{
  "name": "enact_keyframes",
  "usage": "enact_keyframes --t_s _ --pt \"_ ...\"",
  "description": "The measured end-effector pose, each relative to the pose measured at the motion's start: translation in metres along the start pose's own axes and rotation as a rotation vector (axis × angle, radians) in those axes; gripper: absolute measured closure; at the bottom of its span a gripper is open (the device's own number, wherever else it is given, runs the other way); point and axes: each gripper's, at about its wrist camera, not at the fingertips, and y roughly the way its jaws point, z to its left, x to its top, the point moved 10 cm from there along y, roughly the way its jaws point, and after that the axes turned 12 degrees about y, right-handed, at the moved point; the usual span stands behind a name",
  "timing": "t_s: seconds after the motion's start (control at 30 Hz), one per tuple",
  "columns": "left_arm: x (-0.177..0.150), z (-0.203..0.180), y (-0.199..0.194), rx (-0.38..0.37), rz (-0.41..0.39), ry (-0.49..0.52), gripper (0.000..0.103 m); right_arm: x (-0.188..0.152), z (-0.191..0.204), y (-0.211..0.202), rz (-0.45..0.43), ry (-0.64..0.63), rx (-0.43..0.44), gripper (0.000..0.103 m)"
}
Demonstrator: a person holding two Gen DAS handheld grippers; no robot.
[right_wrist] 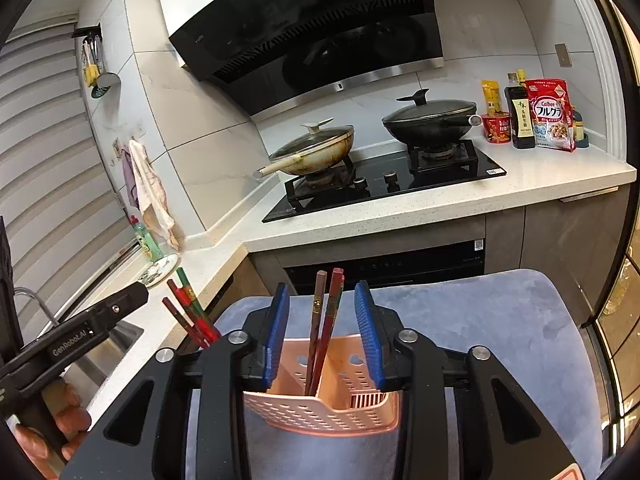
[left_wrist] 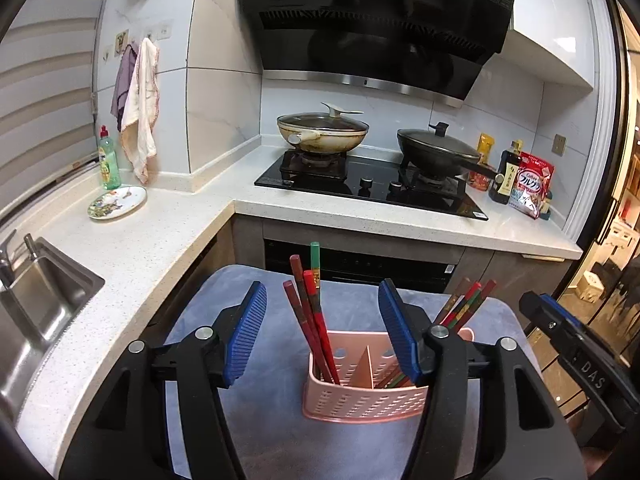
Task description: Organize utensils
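A pink perforated utensil holder (left_wrist: 364, 394) with a middle divider stands on a blue-grey padded surface (left_wrist: 280, 440). Several red and green chopsticks (left_wrist: 310, 312) stand in its left compartment, and more chopsticks (left_wrist: 466, 306) lean in its right one. My left gripper (left_wrist: 322, 334) is open and empty, its blue pads either side of the holder, above it. In the right wrist view the holder (right_wrist: 320, 408) sits between the open, empty right gripper (right_wrist: 322, 336), with chopsticks (right_wrist: 326, 320) standing between the pads. The left gripper (right_wrist: 104, 312) shows at the left there.
A white L-shaped counter (left_wrist: 132, 248) runs left and behind, with a steel sink (left_wrist: 36, 312), a plate (left_wrist: 117, 202) and a green soap bottle (left_wrist: 109, 160). A black hob (left_wrist: 372, 188) carries two lidded pans. Bottles and a cereal bag (left_wrist: 532, 188) stand far right.
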Motion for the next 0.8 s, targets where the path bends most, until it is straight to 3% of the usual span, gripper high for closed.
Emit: enact_keyframes --t_s 0.23,0.63,0.8 --pt "-0.006 -0.005 -0.021 0.062 0.002 0.064 0.045 -0.009 0.010 -0.021 0.005 -0.037 0.002 0.064" --pt "-0.018 -0.001 -0.055 0.091 0.013 0.068 0.045 -0.031 0.027 -0.056 0.016 -0.108 -0.014 0.062" --pt "-0.026 -0.001 -0.066 0.105 0.025 0.069 0.045 -0.041 0.030 -0.071 0.016 -0.133 -0.033 0.056"
